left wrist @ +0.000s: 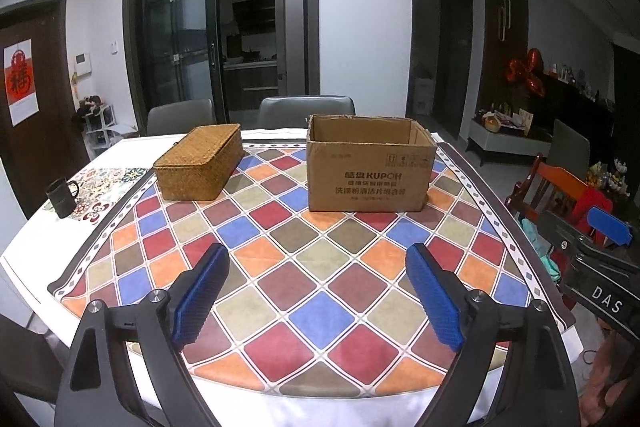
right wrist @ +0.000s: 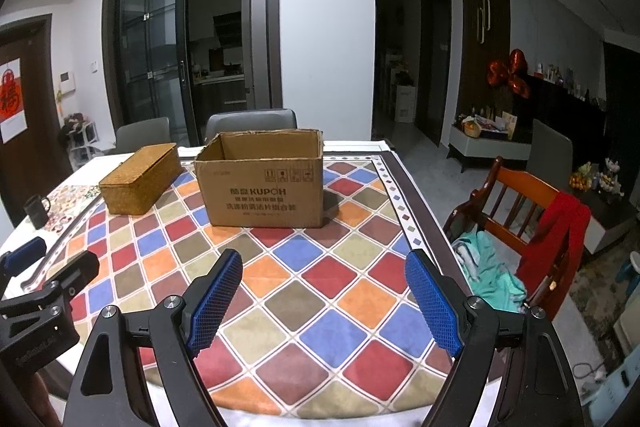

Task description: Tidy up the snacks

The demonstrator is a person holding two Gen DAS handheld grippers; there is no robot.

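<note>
Left wrist view can't show us inside the cardboard box (left wrist: 370,169); its near wall blocks the bottom. Wicker basket (left wrist: 199,161) beside it is lidded. No snacks visible on our tabletop (left wrist: 320,291). Left claw (left wrist: 316,259) and right claw (right wrist: 323,265) both spread wide, gripping nothing.

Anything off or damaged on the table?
Only the cardboard box: its top is open and the rim is ragged, as if the flaps were torn off. The lidded woven basket and black mug sit upright; nothing spilled.
</note>
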